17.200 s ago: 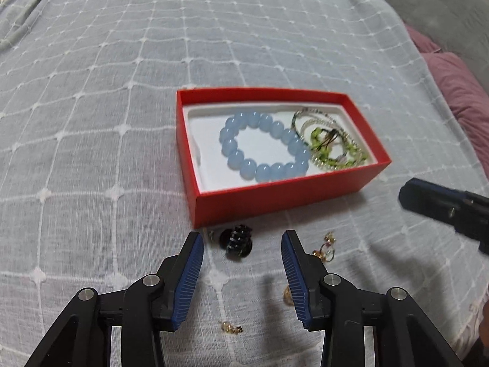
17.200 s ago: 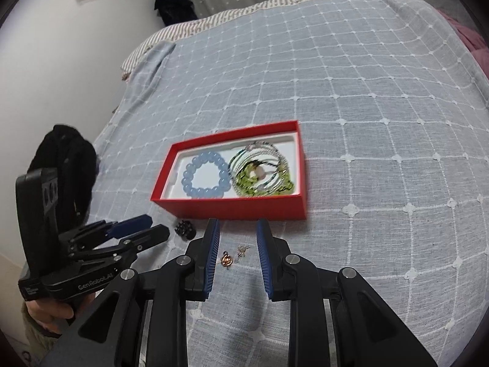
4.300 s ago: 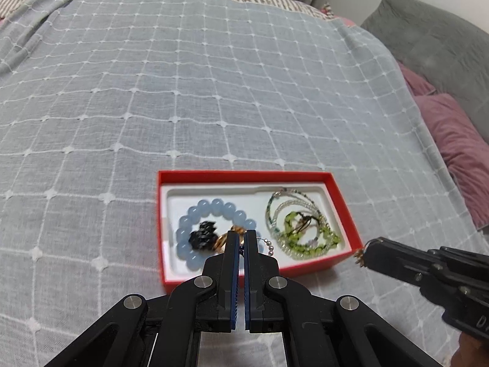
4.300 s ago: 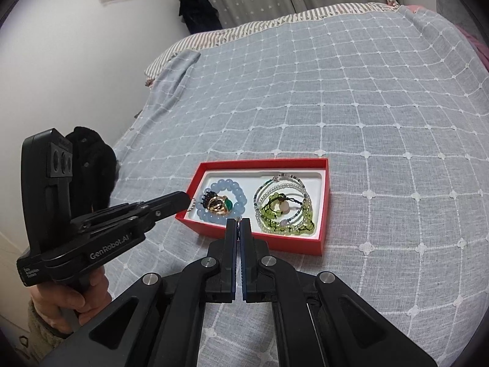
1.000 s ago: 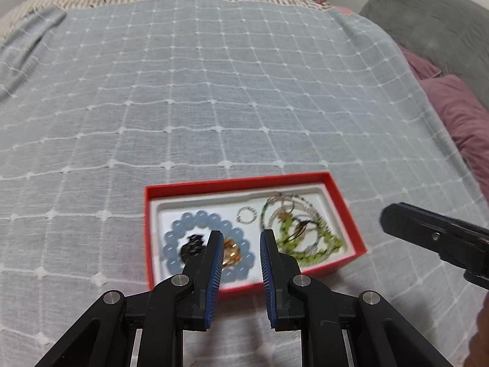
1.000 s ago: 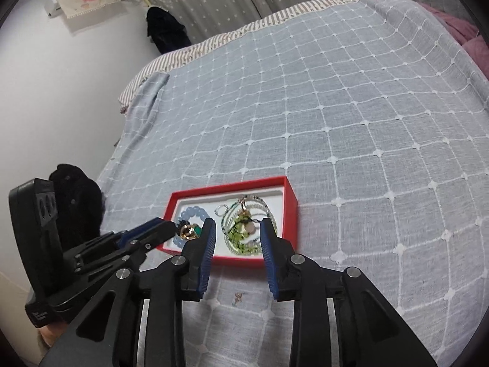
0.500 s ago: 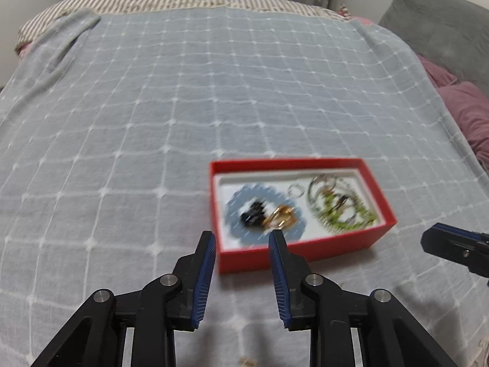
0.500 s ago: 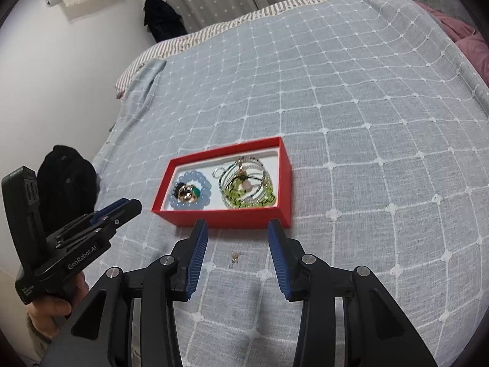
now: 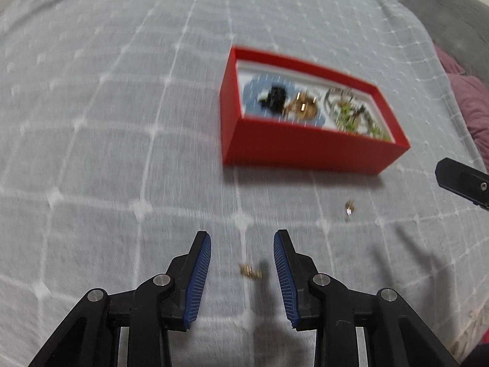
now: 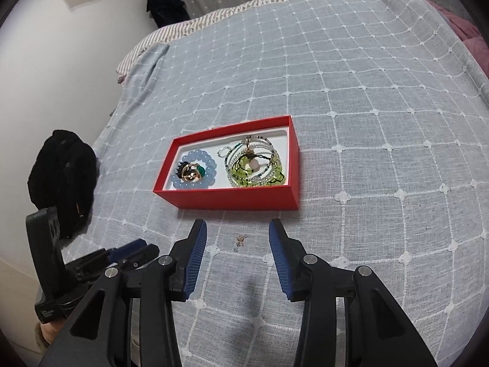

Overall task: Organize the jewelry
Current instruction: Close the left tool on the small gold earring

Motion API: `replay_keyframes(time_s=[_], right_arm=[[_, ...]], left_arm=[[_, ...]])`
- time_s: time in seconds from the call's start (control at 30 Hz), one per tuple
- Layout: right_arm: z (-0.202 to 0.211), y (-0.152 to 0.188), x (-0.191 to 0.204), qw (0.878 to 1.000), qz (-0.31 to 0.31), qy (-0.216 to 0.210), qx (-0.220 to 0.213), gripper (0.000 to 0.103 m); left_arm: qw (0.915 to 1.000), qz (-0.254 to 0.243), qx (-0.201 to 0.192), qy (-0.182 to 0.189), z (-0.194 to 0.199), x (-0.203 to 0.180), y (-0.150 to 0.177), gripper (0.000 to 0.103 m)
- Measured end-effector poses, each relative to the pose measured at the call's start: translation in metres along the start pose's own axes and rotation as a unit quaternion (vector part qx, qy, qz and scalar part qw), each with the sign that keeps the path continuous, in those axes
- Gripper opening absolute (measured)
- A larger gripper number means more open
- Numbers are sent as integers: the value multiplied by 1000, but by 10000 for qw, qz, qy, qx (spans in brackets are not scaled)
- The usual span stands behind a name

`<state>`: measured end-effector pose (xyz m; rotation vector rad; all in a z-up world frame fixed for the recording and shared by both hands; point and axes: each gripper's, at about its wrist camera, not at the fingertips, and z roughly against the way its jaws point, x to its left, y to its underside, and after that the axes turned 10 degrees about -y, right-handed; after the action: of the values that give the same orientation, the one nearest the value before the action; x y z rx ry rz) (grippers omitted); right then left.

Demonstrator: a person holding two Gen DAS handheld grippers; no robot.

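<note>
Jewelry mostly sits in the red box (image 10: 226, 197) on the bed (image 10: 366, 122). My left gripper (image 9: 242, 246) hangs spread over a small gold earring (image 9: 250, 270); my right gripper (image 10: 237, 235), spread too, frames another earring (image 10: 240, 240) beside the box.

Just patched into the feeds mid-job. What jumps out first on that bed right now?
The red jewelry box sits open on the grey checked bedspread, holding a pale blue bead bracelet on the left and a tangle of green beaded bracelets on the right. Two small gold pieces remain loose on the cover: one between the open left gripper's fingers, another between the open right gripper's fingers.
</note>
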<state>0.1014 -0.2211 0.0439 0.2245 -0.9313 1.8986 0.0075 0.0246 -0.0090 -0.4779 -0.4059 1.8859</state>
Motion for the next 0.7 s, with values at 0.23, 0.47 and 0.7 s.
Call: replay_keyframes(time_s=[0.23, 0.47, 0.7], right_arm=[[-12, 7, 11, 9994, 263, 133, 165, 45], [-15, 8, 8, 9993, 235, 190, 218, 45], [-19, 9, 8, 9992, 230, 225, 245, 45]], left_arm=[[9986, 356, 354, 190, -12, 2, 12, 31], [9984, 373, 380, 170, -15, 0, 13, 10], [9986, 367, 358, 158, -18, -3, 8, 3]])
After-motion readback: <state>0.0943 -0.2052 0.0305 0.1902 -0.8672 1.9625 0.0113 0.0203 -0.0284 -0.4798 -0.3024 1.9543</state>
